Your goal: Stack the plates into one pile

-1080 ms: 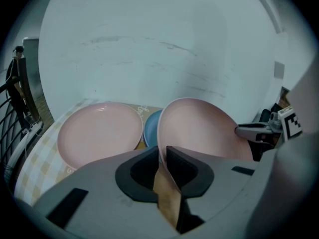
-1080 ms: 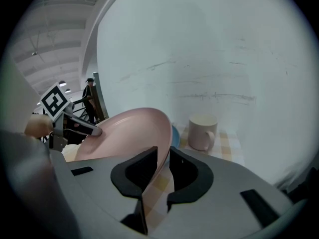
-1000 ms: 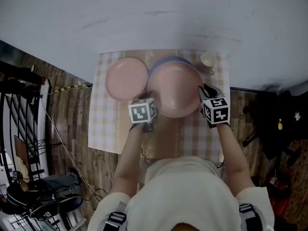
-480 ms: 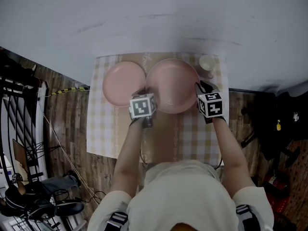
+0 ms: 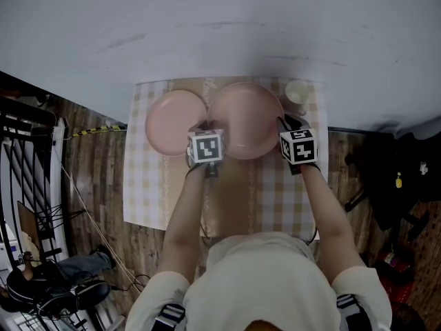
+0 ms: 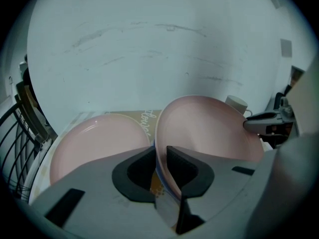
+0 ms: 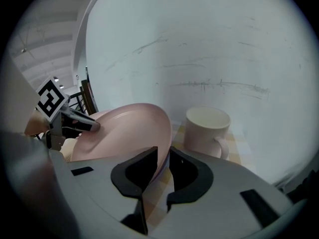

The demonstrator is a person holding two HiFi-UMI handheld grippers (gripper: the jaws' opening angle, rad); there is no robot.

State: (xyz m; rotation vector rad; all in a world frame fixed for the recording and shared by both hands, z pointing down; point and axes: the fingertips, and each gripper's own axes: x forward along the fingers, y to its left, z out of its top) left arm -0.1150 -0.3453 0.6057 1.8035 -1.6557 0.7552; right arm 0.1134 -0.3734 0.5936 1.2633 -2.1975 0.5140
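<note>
A large pink plate (image 5: 247,119) is held by both grippers over the middle of the checked cloth. My left gripper (image 5: 211,132) is shut on its left rim (image 6: 160,148), and a bluish edge shows just under the rim there. My right gripper (image 5: 282,125) is shut on its right rim (image 7: 162,156). The right gripper's tip (image 6: 259,125) shows across the plate in the left gripper view. A second, smaller pink plate (image 5: 176,123) lies flat on the cloth to the left, close beside the held one (image 6: 94,143).
A cream mug (image 5: 298,90) stands at the cloth's far right corner, close to the held plate's rim (image 7: 207,128). The checked cloth (image 5: 148,192) covers a small table against a pale wall. Dark metal racks (image 5: 27,136) stand at the left.
Both grippers carried the large pink plate away from the person and down. The blue plate rim visible behind it a second ago is now covered.
</note>
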